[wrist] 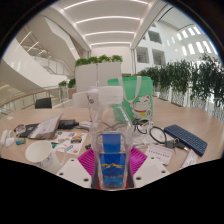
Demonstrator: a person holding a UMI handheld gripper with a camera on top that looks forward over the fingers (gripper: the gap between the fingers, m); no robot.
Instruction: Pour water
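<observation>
Gripper [112, 165] first: from my seat I see its pink pads [88, 161] pressed against both sides of a blue cup [112, 152], so it is clenched on that cup, held level and pointing forward over the cluttered table [170, 118]. I can read no label on the cup. Beyond the fingers stands a clear plastic container [112, 100]; a white bowl [40, 151] sits off to the left, a dark keyboard [187, 138] to the right.
</observation>
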